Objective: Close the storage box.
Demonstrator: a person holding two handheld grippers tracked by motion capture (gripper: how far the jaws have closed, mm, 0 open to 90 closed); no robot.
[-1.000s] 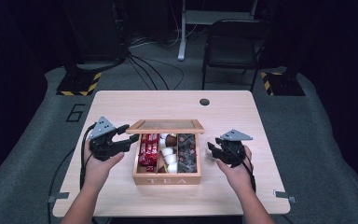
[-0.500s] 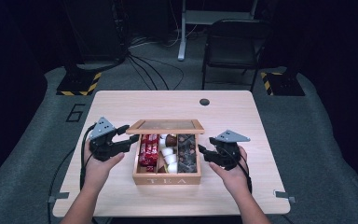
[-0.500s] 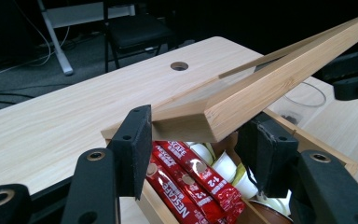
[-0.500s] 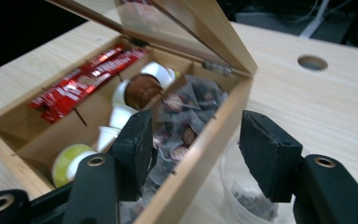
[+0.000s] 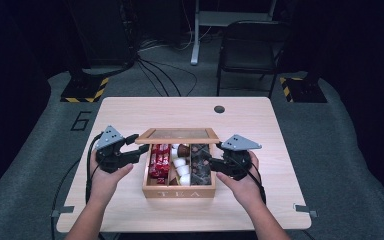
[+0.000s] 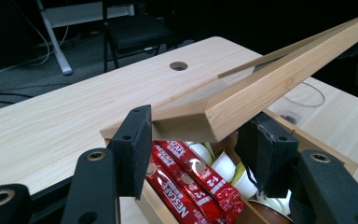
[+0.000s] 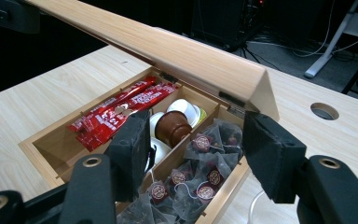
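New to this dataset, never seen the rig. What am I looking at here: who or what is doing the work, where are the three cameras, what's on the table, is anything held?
No robot here: a person at a table holds a two-jaw tool in each hand. One picture comes from a fixed camera above, looking down; the other two come from cameras riding on each tool, looking along its black jaws.

On the table stands a wooden tea box with three compartments: red coffee sticks, small capsules and tea bags.

The left hand-held gripper pinches a corner of the box's hinged lid and holds it raised. The right hand-held gripper holds nothing; its jaws have just been opening and stand apart at the box's right edge, above the tea bags.
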